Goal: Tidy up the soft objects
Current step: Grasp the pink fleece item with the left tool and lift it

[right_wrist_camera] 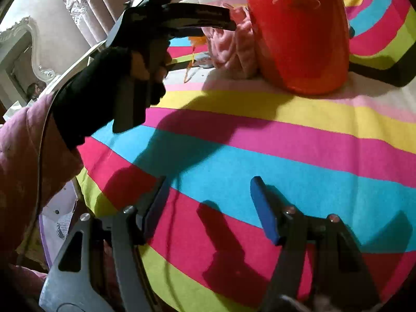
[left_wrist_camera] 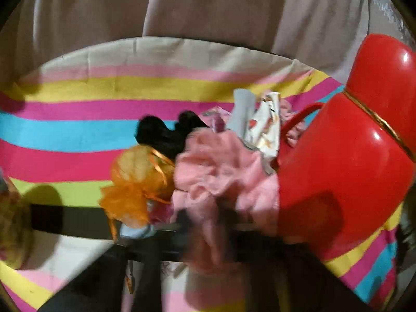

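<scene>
Left-wrist view, centre: a heap of soft objects lies on the striped surface point(left_wrist_camera: 78, 130), made up of a pink cloth point(left_wrist_camera: 215, 171), an orange mesh pouch point(left_wrist_camera: 135, 179), a black item point(left_wrist_camera: 166, 135) and a printed white fabric point(left_wrist_camera: 267, 127). The heap rests against a glossy red container point(left_wrist_camera: 345, 156) at right.

The left gripper point(right_wrist_camera: 231, 24), seen at upper centre of the right-wrist view, has its jaws pressed together at the pink cloth; blur hides whether any fabric is caught between them.

The right gripper point(right_wrist_camera: 208, 208), lower frame, stands with jaws spread over bare stripes, well apart from the heap.

Risks, as judged:
- A shallow pinch may slip off the cloth.
- A lift may drag the pouch's ribbon along.
- A pull may nudge the red container.
</scene>
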A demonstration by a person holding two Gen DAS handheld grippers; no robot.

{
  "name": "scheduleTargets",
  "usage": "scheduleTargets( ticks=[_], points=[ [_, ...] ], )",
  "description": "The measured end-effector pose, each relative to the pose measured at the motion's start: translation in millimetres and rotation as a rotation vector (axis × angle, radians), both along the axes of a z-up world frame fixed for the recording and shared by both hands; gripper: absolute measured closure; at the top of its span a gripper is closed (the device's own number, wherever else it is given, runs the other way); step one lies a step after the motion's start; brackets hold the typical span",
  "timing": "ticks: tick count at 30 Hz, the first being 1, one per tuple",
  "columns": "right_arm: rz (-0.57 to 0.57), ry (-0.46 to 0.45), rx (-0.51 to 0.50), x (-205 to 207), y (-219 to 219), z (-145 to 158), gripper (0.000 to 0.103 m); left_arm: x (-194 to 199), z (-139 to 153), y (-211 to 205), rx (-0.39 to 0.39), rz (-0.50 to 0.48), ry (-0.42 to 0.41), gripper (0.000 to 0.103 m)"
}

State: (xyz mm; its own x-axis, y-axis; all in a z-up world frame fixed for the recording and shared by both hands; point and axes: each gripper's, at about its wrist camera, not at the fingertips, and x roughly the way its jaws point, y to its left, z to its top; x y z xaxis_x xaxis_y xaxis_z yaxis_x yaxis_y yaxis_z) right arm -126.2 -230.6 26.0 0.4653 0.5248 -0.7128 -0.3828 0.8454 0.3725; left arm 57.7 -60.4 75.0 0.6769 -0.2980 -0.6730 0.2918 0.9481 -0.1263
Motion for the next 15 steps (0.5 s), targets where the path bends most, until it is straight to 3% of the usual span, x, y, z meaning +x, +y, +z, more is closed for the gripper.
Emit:
scheduleTargets(
  ticks=[3, 7, 10, 13, 14, 15],
  points=[
    [-0.009, -0.002, -0.001, 0, -2, 1, 0.034, -38, 11, 9, -0.045, -0.008, -0.080, 0.097],
    [-0.025, -0.005, 0.009, 0, -7, 2, 0.034, -107, 29, 43, -0.085, 0.073, -0.156, 0.097],
    [-0.027, 0.001, 0.015, -1, -4, 0, 0.032, -156, 35, 83, -0.075, 0.183, -0.171, 0.097],
    [-0.003, 0.000, 0.002, -3, 5, 0, 0.030, -180, 33, 117, -0.058, 0.268, -0.146, 0.094],
    [0.002, -0.001, -0.002, -3, 7, 1, 0.030, -179, 29, 125, -0.058, 0.276, -0.121, 0.088],
    [0.008, -0.008, -0.012, -3, 12, 2, 0.030, -177, 24, 133, -0.052, 0.290, -0.084, 0.073]
  ],
)
